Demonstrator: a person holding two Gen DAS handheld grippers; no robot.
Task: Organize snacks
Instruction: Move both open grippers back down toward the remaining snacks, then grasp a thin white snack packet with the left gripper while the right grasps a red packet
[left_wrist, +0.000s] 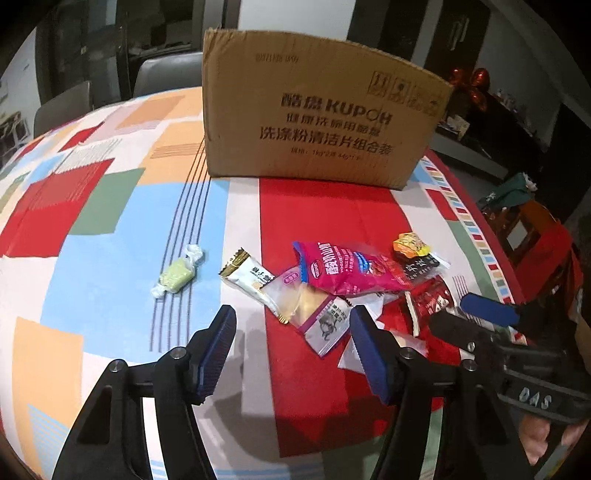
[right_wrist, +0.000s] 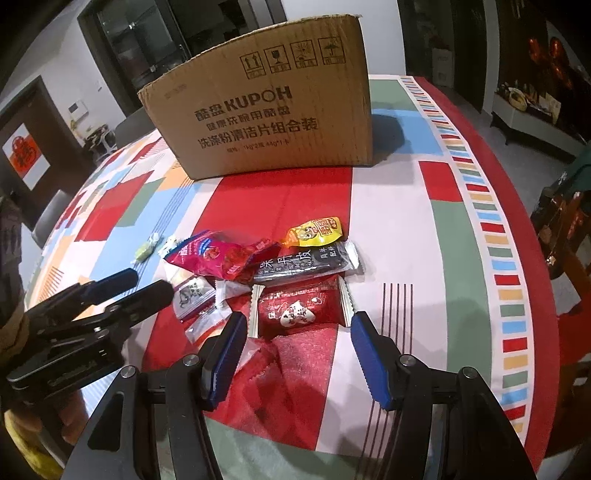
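We see the snacks (right_wrist: 258, 273) heaped mid-frame: pink, black, yellow, red wrappers overlapping. Left gripper (left_wrist: 291, 325) wide, right gripper (right_wrist: 299, 332) wide, both empty.

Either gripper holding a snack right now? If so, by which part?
Nothing is held. The left gripper and right gripper are both open and empty, above the snack pile in front of the cardboard box.

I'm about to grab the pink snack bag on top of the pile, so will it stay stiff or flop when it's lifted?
The pink snack bag looks like thin crinkled film, so it will probably sag, not stay flat. It seems puffy and light for its size. Its glossy surface may slip between the fingers, and since it overlaps neighbouring packets, lifting could drag them.
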